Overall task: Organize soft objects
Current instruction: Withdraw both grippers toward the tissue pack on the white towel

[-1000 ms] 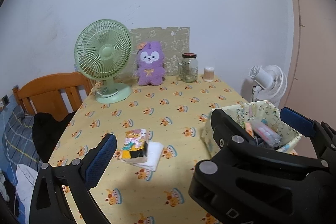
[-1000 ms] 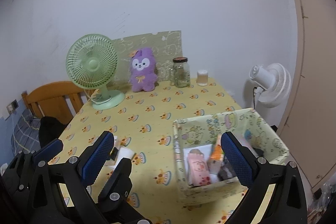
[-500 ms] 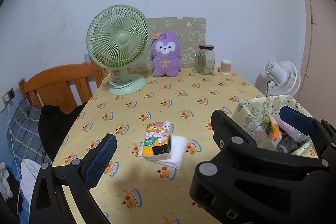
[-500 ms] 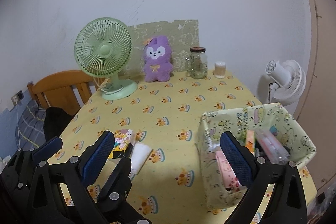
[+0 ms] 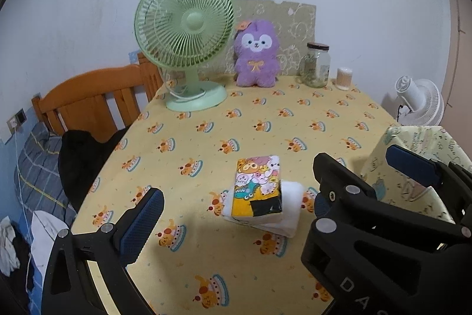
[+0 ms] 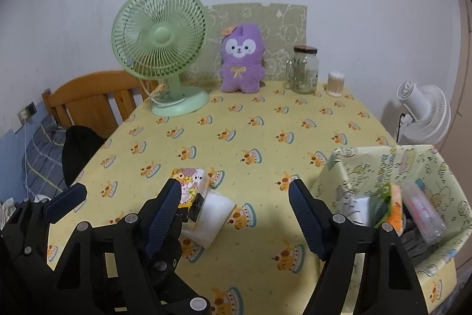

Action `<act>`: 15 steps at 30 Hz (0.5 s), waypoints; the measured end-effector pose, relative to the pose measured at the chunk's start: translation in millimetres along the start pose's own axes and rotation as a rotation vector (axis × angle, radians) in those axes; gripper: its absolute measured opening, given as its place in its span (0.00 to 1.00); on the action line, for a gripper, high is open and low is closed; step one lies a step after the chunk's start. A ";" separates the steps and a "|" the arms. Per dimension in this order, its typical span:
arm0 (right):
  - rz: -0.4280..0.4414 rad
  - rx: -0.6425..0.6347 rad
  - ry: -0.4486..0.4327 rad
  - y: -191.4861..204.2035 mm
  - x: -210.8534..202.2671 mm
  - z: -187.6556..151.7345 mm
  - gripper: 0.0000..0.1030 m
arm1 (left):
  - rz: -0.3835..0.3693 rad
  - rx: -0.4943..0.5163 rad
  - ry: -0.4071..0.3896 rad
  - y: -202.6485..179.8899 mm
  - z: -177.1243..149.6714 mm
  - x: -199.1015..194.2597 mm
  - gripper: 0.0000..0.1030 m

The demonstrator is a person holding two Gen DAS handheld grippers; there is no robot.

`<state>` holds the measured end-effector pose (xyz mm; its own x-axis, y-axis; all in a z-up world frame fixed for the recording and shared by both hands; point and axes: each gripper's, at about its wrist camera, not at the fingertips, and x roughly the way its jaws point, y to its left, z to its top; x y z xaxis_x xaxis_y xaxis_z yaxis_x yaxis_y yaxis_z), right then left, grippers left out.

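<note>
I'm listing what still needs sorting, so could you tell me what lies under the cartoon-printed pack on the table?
A folded white cloth lies under the cartoon pack, sticking out on its right and near sides. The pack covers the rest, so anything further beneath cannot be seen.

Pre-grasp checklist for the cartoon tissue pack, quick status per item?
1. Left gripper open, nothing between pads: ok.
2. Right gripper jaws have just been closing, nothing held: ok.
3. Tissue pack lying flat on the folded white cloth: ok.
4. Pack between left fingers: not ok, ahead of them.
5. Fabric bin open-topped, beside the pack: ok.
6. Room left in bin: cannot tell.
</note>
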<state>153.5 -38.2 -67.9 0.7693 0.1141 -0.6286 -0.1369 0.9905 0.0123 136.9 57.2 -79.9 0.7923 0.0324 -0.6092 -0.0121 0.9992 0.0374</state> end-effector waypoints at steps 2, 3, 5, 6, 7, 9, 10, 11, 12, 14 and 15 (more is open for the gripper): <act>0.002 -0.001 0.012 0.4 7.9 0.6 0.75 | -0.003 -0.008 0.014 1.7 -0.2 7.6 1.00; 0.004 -0.002 0.018 0.4 11.9 0.9 0.75 | -0.006 -0.012 0.019 2.4 -0.3 10.8 1.00; 0.002 -0.005 0.026 0.9 18.9 1.0 0.75 | -0.009 -0.017 0.032 3.1 -0.5 18.4 1.00; -0.002 -0.007 0.033 0.7 23.7 1.3 0.75 | -0.011 -0.019 0.040 3.2 -0.6 22.8 1.00; -0.005 -0.008 0.037 0.3 26.7 1.5 0.75 | -0.013 -0.021 0.048 3.2 -0.6 27.0 1.00; -0.010 -0.006 0.046 -1.3 33.3 1.9 0.75 | -0.019 -0.025 0.058 3.2 -0.4 32.6 1.00; -0.011 -0.005 0.051 -1.7 35.9 2.0 0.75 | -0.024 -0.027 0.063 2.9 -0.3 35.9 1.00; -0.012 -0.003 0.056 -2.7 39.0 2.1 0.75 | -0.028 -0.027 0.067 2.8 0.0 38.9 1.00; -0.013 0.000 0.060 -3.1 41.8 2.0 0.75 | -0.030 -0.027 0.071 2.4 0.7 41.7 1.00; -0.016 0.005 0.071 -4.8 48.1 2.4 0.74 | -0.033 -0.028 0.079 1.6 1.4 47.3 0.99; -0.016 0.007 0.077 -5.7 51.1 2.5 0.73 | -0.036 -0.029 0.082 1.2 1.6 49.4 0.99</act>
<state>195.2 -37.9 -98.1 0.7208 0.0927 -0.6869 -0.1207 0.9927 0.0073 177.1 60.0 -108.6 0.7399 -0.0026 -0.6727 -0.0032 1.0000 -0.0073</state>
